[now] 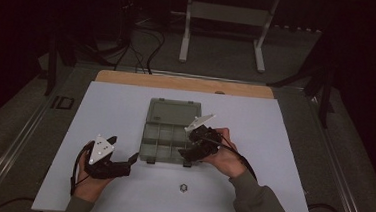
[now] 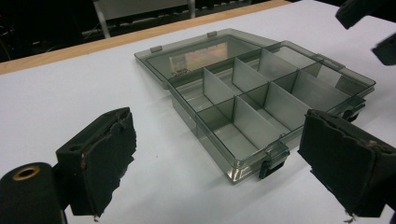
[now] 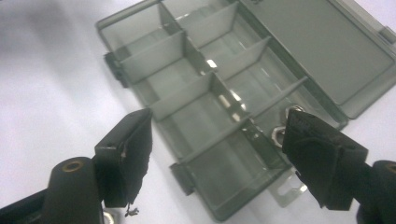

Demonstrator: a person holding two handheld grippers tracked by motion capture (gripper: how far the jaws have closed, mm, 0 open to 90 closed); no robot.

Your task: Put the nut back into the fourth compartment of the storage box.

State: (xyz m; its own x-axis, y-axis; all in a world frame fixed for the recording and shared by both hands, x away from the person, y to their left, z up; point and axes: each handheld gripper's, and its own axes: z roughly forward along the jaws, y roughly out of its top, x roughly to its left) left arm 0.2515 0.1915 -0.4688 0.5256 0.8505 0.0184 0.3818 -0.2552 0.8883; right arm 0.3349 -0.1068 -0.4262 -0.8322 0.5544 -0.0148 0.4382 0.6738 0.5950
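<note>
A smoky see-through compartment box (image 1: 160,135) lies with its lid (image 1: 174,112) folded back on the white table (image 1: 116,106). My right gripper (image 1: 191,152) hovers over the box's right side, tilted down, with its jaws wide open and nothing between them. In the right gripper view the box (image 3: 205,93) sits under the right gripper (image 3: 219,126), and a small metal nut (image 3: 278,134) lies in a compartment beside one jaw. My left gripper (image 1: 131,160) rests open on the table just left of the box's near corner. In the left gripper view the left gripper (image 2: 222,135) faces the box (image 2: 261,102).
A small hex nut (image 1: 184,188) lies on the table in front of the box. A wooden strip (image 1: 185,83) runs along the table's far edge. A white frame stand (image 1: 225,18) is on the floor beyond. The other gripper's jaws (image 2: 369,28) show at the left gripper view's top right.
</note>
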